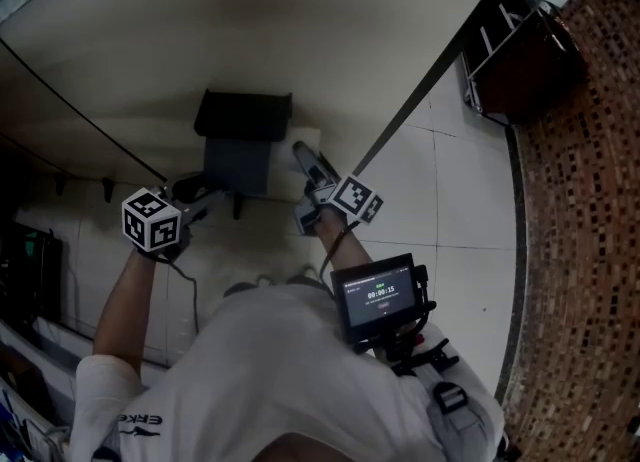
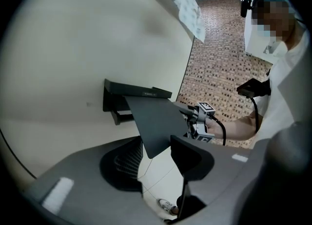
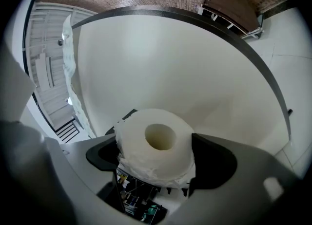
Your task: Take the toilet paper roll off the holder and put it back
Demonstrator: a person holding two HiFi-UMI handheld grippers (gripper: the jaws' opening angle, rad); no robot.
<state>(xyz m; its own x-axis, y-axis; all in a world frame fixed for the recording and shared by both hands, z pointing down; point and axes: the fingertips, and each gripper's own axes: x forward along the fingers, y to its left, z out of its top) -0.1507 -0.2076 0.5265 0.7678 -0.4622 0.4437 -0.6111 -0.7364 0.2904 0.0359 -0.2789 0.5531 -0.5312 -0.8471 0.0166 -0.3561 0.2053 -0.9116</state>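
The toilet paper roll (image 3: 139, 158) is off the holder (image 2: 136, 90). It sits between the fingers of the right gripper (image 3: 158, 153), which are clamped on its two sides. The open end of the roll, with the hole, faces the camera of that gripper. Some loose, wrinkled paper hangs at its lower edge. In the head view this gripper is just beside the right side of the holder, close to the wall (image 2: 73, 48).

The holder is dark and is fixed on the pale wall. It has a flat shelf on top and a flap (image 2: 156, 121) that stands out from the wall at a slant. The left gripper (image 2: 156, 163) is at the lower left of the holder. Its fingers are apart, and the lower corner of the flap shows in the gap between them. They do not pinch it. I cannot tell if the flap rests on one finger.

Below the holder, the person wears a white shirt, and a small screen (image 1: 378, 295) is mounted at the chest. To the right of the holder there is a tiled floor (image 1: 450, 180), and further away a brick wall (image 1: 590, 200).
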